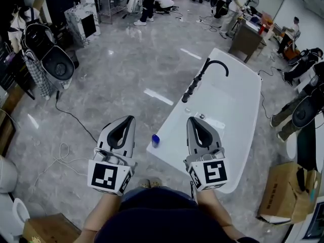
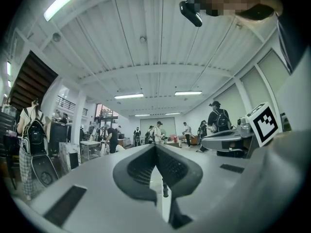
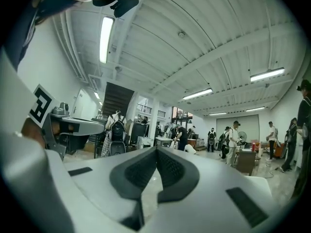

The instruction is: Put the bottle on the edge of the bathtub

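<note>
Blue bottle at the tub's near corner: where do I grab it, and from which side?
Probably its sides, pinched from above: the blue bottle looks upright and small at the bathtub rim's corner. The left gripper, shut now, is nearer.

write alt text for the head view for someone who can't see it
Seen from above, the person's left gripper and right gripper, both shut and empty, are held side by side at the near end of a white bathtub. A small blue bottle sits on its near rim between them; a black faucet arches from its left rim.
</note>
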